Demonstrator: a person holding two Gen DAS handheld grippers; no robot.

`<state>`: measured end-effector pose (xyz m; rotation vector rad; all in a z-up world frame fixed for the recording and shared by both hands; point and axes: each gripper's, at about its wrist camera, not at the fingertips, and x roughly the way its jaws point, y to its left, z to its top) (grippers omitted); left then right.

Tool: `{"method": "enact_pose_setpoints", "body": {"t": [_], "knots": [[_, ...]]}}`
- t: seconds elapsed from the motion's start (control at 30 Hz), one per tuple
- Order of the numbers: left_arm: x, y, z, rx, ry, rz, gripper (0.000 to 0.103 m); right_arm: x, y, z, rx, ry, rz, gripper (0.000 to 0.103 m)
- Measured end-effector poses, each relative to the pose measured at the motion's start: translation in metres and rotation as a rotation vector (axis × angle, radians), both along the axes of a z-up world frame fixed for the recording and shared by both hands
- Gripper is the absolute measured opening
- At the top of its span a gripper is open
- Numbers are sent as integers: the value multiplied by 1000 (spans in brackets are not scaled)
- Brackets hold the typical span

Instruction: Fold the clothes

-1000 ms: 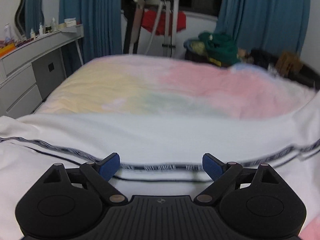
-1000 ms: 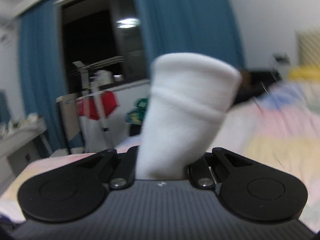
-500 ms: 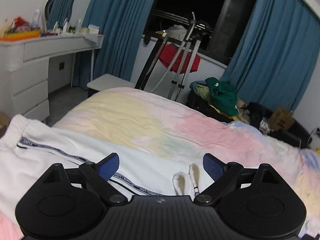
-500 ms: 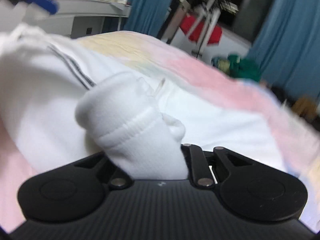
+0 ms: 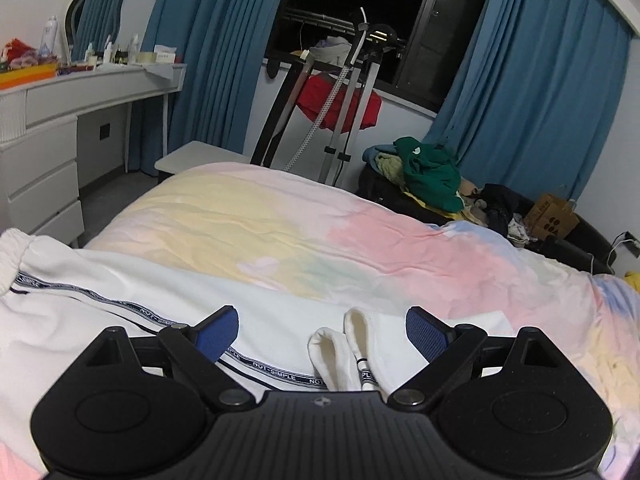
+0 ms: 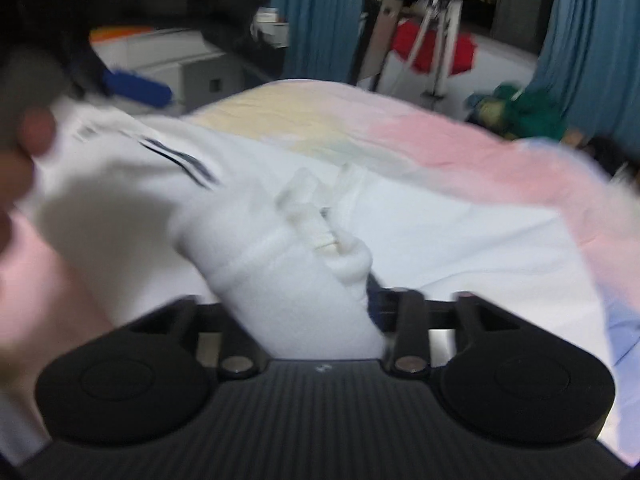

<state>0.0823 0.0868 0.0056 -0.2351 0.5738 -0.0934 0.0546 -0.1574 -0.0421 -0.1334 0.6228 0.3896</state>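
White trousers point(image 6: 280, 280) bunch in the right gripper's point(image 6: 320, 312) clamped fingers (blurred); left gripper point(image 5: 320, 330) gapes empty.

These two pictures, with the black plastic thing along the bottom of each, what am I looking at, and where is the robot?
There is no robot. A person holds a hand tool in each hand, and each tool carries a wide-angle camera looking forward along its two fingers. The black shape at the bottom is the tool itself.

The sharp picture is from the left gripper. Its blue-padded fingers stand wide apart and hold nothing. Below it, white trousers with a dark printed stripe lie on a bed with a pastel cover.

The blurred picture is from the right gripper. Its fingers are closed on a thick roll of white cloth, apparently a cuffed end of the same trousers, above the bed.

Behind are blue curtains, a white dressing table and a heap of green clothing.
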Motion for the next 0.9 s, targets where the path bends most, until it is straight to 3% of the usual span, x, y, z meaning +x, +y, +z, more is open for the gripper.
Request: {"method": "enact_pose_setpoints", "body": {"t": [0.03,0.17,0.27,0.37,0.47,0.5,0.6,0.73,0.9], "knots": [[-1,-2,0,12,-2,2,92,-6,-5,6,52,23,28,74],[-9,-9,2,51,-15,-8,92,-37,-26,30,194,13,71,76],[-16,-20,-5,89,-1,-23,93,-39,-52,42,261,-12,-2,76],[-15,-34,-20,149,44,-36,93,-23,-74,39,237,-14,-151,75],[-11,-49,-35,211,89,-51,93,-4,-88,23,225,59,-257,74],[-8,-52,-40,231,102,-55,93,1,-89,17,227,88,-271,69],[-1,-62,-56,277,146,-61,93,15,-80,-4,198,166,-269,58],[5,-62,-64,300,162,-60,93,18,-63,-16,137,185,-252,58],[10,-51,-61,237,165,-52,93,12,-63,-9,154,166,-253,59]]}}
